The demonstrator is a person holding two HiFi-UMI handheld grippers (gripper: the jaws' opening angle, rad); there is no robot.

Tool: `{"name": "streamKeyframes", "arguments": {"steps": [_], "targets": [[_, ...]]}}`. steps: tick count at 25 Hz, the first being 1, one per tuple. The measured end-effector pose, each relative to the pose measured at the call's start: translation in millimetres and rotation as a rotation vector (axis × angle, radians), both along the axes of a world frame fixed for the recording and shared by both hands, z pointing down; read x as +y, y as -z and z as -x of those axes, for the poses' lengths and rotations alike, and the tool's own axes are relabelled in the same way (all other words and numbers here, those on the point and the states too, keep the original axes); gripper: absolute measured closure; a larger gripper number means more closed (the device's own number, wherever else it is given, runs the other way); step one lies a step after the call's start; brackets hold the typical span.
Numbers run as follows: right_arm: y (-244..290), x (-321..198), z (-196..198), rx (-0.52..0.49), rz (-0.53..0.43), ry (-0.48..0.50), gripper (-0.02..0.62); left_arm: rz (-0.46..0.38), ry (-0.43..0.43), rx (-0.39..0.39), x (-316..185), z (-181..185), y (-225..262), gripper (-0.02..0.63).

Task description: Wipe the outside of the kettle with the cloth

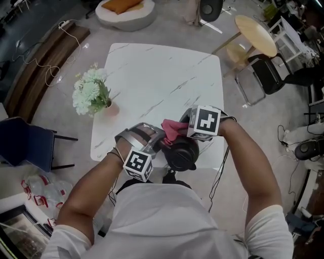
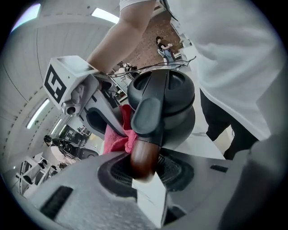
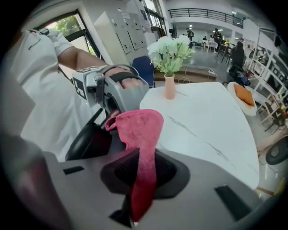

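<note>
Snugly, cloth [image 3: 139, 128] between right tongs [image 3: 140, 168].

A white, grey-veined marble bench [image 1: 167, 76] stands on a pale grey floor [image 1: 66, 121] in an open, brightly lit hall. A vase of white flowers [image 1: 93, 96] sits near the bench's left edge. A dark blue chair [image 1: 25, 144] stands to the left, with a round wooden table [image 1: 255, 33] and a black chair [image 1: 266, 75] to the upper right. Beyond the far end lies a white round seat [image 1: 126, 15] bearing an orange pillow [image 1: 121, 5]. A long dark wooden platform [image 1: 43, 63] runs along the left, a pale cable [image 1: 48, 71] looped over it. Strip lights [image 2: 105, 15] line the ceiling. A window [image 3: 67, 24] shows greenery, and pale lockers [image 3: 123, 33] stand beside it.
</note>
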State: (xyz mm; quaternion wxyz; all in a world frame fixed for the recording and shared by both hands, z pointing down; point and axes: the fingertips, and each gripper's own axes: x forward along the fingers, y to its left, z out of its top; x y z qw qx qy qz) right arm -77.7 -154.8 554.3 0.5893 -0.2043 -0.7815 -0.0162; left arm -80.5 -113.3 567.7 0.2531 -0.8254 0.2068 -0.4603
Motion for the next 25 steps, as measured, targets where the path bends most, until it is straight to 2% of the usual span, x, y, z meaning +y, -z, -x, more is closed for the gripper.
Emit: {"name": "streamKeyframes", "arguments": {"steps": [7, 12, 22, 25], "targets": [[-48.0, -15.1, -5.9, 0.084, -0.023, 0.025, 0.537, -0.01, 0.033, -0.01, -3.8, 2.0, -1.7, 0.491], [-73.6, -30.2, -3.6, 0.06, -0.029, 0.005, 0.537, 0.004, 0.06, -0.006, -6.0, 6.0, -4.6, 0.491], [-122.4, -59.2, -22.8, 0.076, -0.083, -0.065, 0.537, 0.026, 0.074, -0.013, -7.8, 6.4, -6.1, 0.491], [-128.2, -65.0, -28.5, 0.048, -0.104, -0.123, 0.537, 0.056, 0.095, 0.001, -8.8, 8.9, -9.4, 0.491]]}}
